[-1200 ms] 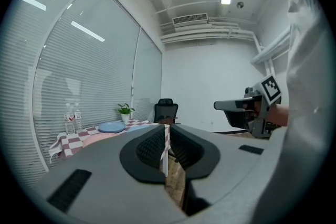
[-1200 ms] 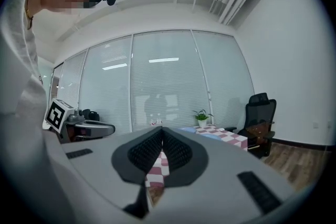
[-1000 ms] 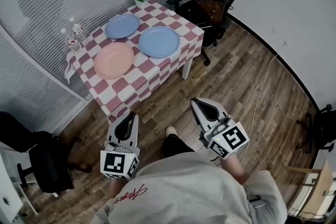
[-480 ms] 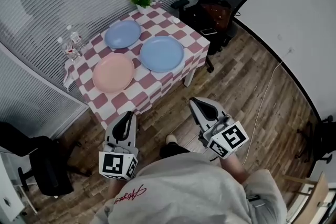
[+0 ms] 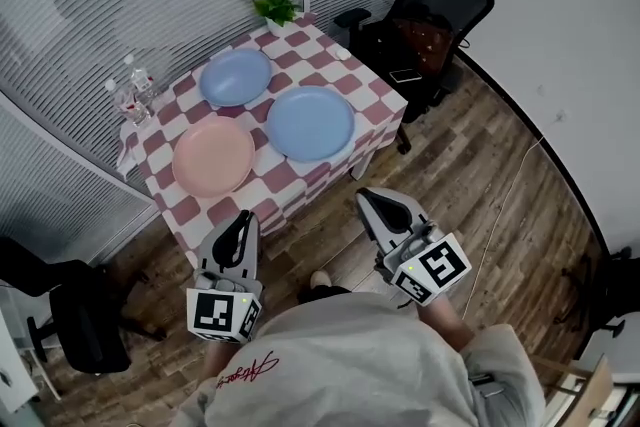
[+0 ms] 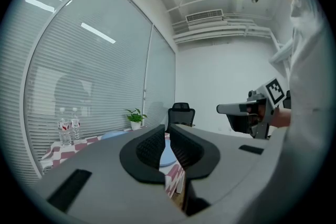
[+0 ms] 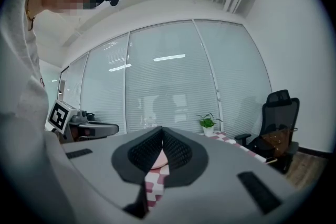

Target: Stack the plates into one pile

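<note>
Three plates lie apart on a red-and-white checked table: a pink plate at the front left, a large blue plate at the right, a smaller blue plate behind. My left gripper is held level in front of the table's near edge, shut and empty. My right gripper is beside it, also shut and empty. In the left gripper view the blue plate shows just past the closed jaws. A sliver of the pink plate shows beyond the jaws in the right gripper view.
Two water bottles stand at the table's left corner and a potted plant at the far corner. A black office chair is right of the table, another dark chair at the lower left. Slatted blinds back the table.
Both grippers have come forward toward the table, which now sits nearer in the head view. Their jaws stay shut.
</note>
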Action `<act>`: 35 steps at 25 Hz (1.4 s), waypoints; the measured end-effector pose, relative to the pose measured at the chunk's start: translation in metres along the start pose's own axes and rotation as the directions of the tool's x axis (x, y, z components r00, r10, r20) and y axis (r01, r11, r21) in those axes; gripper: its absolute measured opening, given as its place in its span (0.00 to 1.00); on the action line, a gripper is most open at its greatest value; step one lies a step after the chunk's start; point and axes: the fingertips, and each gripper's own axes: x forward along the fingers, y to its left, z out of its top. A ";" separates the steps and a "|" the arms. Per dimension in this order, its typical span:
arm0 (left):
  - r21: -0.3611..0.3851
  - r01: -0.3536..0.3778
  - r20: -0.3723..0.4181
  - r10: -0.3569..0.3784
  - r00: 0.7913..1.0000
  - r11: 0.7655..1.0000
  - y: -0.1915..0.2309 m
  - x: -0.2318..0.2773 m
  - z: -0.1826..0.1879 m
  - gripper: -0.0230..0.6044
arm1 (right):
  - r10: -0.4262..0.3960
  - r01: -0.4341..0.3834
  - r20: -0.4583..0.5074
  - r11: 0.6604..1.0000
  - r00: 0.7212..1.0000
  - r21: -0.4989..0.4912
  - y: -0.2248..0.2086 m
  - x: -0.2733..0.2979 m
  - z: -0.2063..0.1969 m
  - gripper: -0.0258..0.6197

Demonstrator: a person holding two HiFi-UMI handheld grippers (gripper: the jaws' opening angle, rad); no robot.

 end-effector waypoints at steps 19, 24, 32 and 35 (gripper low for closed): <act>0.022 -0.092 0.014 0.091 0.996 0.996 0.009 0.041 0.004 0.10 | 0.079 -0.079 -0.029 0.997 0.996 -0.006 -0.047 0.041 -0.015 0.06; 0.018 -0.110 0.004 0.109 0.994 0.994 0.017 0.041 0.001 0.10 | 0.103 -0.102 -0.037 0.995 0.994 0.009 -0.041 0.051 -0.023 0.06; 0.031 -0.125 -0.001 0.125 0.992 0.992 0.008 0.034 0.001 0.10 | 0.132 -0.130 -0.058 0.991 0.990 0.031 -0.036 0.047 -0.031 0.06; 0.002 -0.150 -0.008 0.150 0.989 0.989 0.012 0.027 -0.006 0.10 | 0.148 -0.145 -0.065 0.988 0.987 0.043 -0.030 0.049 -0.038 0.06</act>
